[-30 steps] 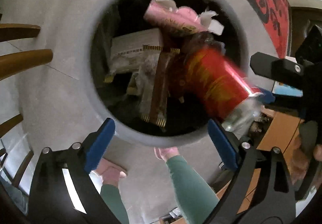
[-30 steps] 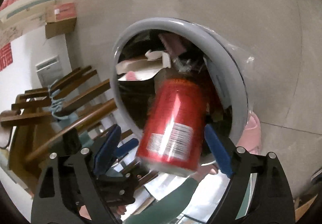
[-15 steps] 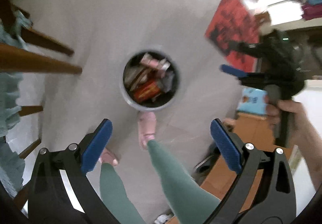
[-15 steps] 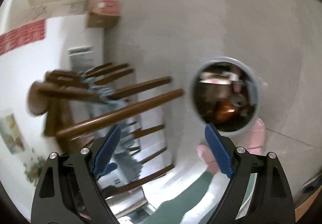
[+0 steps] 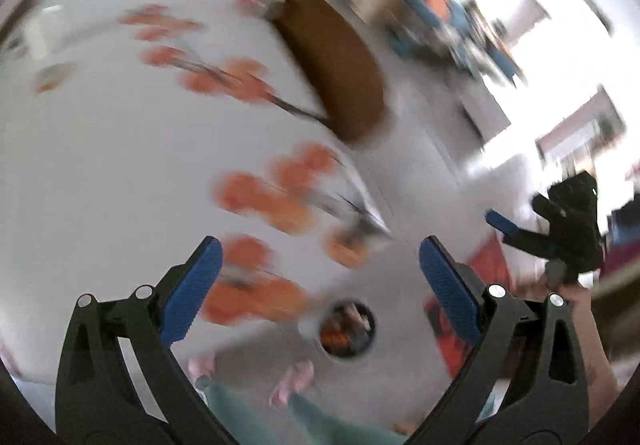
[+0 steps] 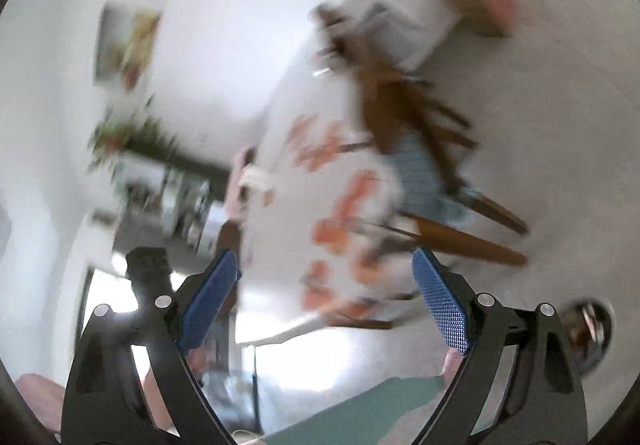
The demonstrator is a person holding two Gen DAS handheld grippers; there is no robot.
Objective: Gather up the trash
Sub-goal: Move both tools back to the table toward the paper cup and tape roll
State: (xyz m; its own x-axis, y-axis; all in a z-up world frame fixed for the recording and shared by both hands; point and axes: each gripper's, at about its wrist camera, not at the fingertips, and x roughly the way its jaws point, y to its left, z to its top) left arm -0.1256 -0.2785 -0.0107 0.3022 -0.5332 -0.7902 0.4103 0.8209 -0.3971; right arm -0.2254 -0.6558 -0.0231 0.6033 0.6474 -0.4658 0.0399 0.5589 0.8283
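Counter (image 5: 120, 133): white cloth with blurred orange flowers, 12 o'clock of the left tool.
Bin (image 5: 346, 329): on the floor, 6 o'clock between the left tool's fingers; round, grey-rimmed, holding trash.
Left tool (image 5: 316, 281): wide open, empty.
Right tool (image 6: 325, 297): wide open, empty.

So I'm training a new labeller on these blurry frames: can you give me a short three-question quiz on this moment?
1. True or false: the left gripper holds a can.
2. Where is the trash bin in the left wrist view: A) top left, B) bottom centre, C) far right?
3. The right gripper is open or shut?

Key: 1 false; 2 B; 3 open.
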